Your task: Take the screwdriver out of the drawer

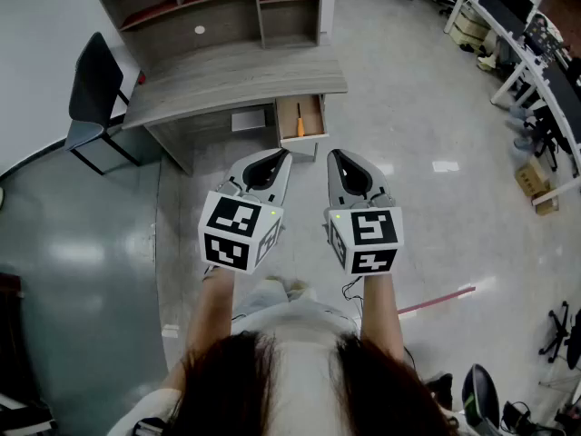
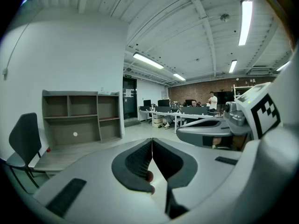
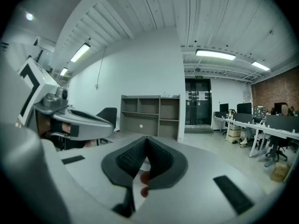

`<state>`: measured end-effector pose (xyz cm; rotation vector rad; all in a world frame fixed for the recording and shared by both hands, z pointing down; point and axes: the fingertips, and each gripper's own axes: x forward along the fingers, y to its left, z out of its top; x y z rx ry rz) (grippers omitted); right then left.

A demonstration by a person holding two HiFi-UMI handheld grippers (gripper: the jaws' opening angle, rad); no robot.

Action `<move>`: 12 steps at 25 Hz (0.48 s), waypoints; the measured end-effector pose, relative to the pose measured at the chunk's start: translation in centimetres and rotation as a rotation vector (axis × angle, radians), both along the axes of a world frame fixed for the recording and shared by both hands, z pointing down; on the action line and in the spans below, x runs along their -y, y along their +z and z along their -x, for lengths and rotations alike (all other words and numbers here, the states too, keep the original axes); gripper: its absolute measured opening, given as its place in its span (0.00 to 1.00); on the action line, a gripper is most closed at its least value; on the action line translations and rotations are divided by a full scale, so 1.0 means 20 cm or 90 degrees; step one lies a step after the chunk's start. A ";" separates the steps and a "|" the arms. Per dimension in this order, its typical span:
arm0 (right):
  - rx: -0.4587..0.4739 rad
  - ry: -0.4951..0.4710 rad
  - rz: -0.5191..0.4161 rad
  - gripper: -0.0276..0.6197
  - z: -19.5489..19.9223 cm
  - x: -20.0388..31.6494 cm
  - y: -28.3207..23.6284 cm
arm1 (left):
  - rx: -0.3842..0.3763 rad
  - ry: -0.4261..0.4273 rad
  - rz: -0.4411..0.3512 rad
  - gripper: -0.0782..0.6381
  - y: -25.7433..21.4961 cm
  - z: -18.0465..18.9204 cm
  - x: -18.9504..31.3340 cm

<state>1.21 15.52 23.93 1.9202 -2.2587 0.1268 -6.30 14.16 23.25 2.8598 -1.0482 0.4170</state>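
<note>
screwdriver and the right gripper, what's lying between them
Between the screwdriver and the right gripper lie only the front panel of the open drawer and bare floor, seen in the head view.

The screwdriver (image 1: 300, 123) lies in the drawer (image 1: 314, 116) under the desk (image 1: 236, 80), chair (image 1: 95, 87) at left.

Bright ceiling strip lights (image 2: 245, 21); floor (image 1: 445, 165) glare; fisheye-warped edges.

We've got a grey desk (image 1: 236, 80) top centre with a cubby shelf (image 1: 218, 27) on it, a black chair (image 1: 95, 84) upper left, and white office desks (image 1: 519, 51) along the upper right.
</note>
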 end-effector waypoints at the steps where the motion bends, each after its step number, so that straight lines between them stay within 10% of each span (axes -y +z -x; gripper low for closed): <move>1: 0.001 0.000 0.001 0.09 -0.01 0.00 0.01 | 0.000 -0.001 0.002 0.13 0.01 -0.01 -0.01; 12: 0.019 -0.017 0.009 0.09 -0.08 0.15 0.09 | 0.002 -0.022 0.025 0.13 0.10 -0.06 0.16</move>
